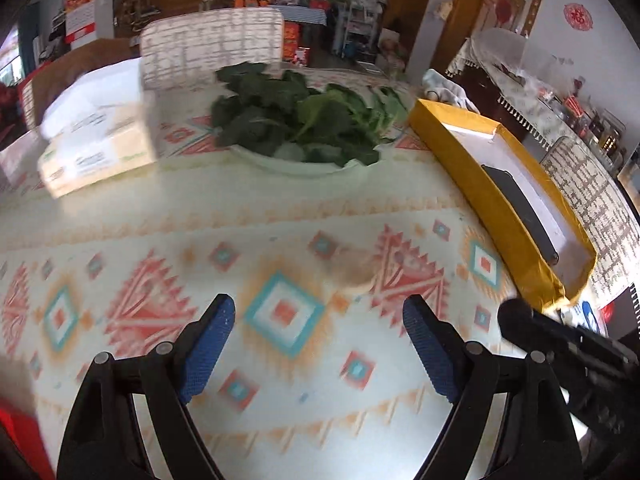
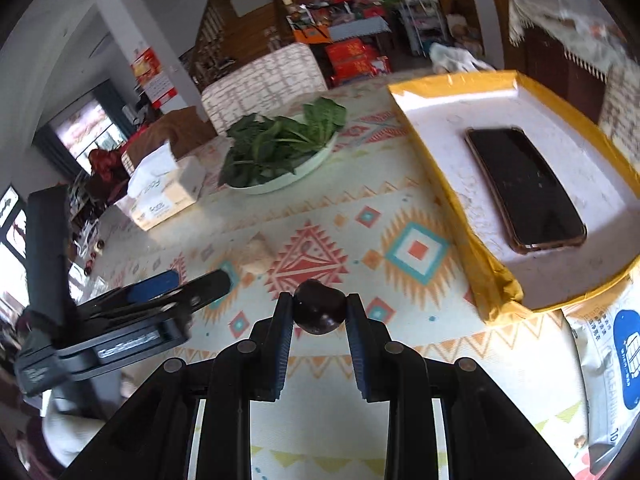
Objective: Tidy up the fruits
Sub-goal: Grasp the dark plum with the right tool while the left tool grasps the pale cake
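Observation:
A dark, glossy, rounded fruit (image 2: 318, 310) sits pinched between the blue pads of my right gripper (image 2: 319, 300), just above the patterned tablecloth (image 2: 416, 248). My left gripper (image 1: 320, 302) stands wide open over the cloth with nothing between its fingers; in the right wrist view that left gripper (image 2: 188, 282) lies to the left of the fruit. A yellow tray (image 2: 486, 280) with a white floor lies to the right. A black part of the right gripper (image 1: 560, 344) shows at the lower right of the left wrist view.
A black phone (image 2: 524, 188) lies in the tray. A white plate of green leaves (image 2: 276, 148) and a tissue box (image 2: 164, 196) stand farther back. A pale lump (image 2: 258, 256) rests on the cloth. A blue-and-white packet (image 2: 624, 352) sits near right.

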Tool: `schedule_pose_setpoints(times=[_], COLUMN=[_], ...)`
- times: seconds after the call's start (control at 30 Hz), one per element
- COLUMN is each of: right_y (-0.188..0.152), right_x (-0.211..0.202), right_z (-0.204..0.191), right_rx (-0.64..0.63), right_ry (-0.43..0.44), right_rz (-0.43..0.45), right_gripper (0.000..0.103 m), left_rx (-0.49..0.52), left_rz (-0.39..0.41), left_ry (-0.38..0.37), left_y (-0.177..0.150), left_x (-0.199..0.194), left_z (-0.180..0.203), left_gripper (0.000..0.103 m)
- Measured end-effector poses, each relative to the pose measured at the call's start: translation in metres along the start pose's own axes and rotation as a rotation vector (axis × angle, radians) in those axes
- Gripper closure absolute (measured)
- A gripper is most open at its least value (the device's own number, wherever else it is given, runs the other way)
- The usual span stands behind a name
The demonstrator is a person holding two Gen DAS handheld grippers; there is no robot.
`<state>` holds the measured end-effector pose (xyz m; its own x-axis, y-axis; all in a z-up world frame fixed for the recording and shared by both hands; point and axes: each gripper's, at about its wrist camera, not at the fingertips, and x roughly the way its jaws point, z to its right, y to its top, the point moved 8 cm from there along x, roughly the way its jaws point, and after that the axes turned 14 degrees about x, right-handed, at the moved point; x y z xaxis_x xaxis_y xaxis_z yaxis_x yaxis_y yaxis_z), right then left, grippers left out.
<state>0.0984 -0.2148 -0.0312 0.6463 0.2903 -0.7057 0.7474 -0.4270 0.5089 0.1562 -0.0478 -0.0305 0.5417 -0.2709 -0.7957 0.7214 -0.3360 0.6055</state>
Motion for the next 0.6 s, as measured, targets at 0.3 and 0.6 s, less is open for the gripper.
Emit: schedule_pose_setpoints(times=[0.3, 0.6], right_y=[0.001, -0.003], right_x=[0.001, 0.008], right_z=[0.006, 0.000], right_rx=[0.031, -0.001], right_ry=[0.003, -0.008], right_rz=[-0.015, -0.025], right_gripper=[0.074, 0.074], left_rx=[0.103, 0.090], left_rz=[-0.028, 0.025], left_ry=[0.078, 0.104], left_y=[0.011, 0.000], left_x=[0.036, 0.006], left_z=[0.020, 0.006], left_gripper=[0.053, 0.071])
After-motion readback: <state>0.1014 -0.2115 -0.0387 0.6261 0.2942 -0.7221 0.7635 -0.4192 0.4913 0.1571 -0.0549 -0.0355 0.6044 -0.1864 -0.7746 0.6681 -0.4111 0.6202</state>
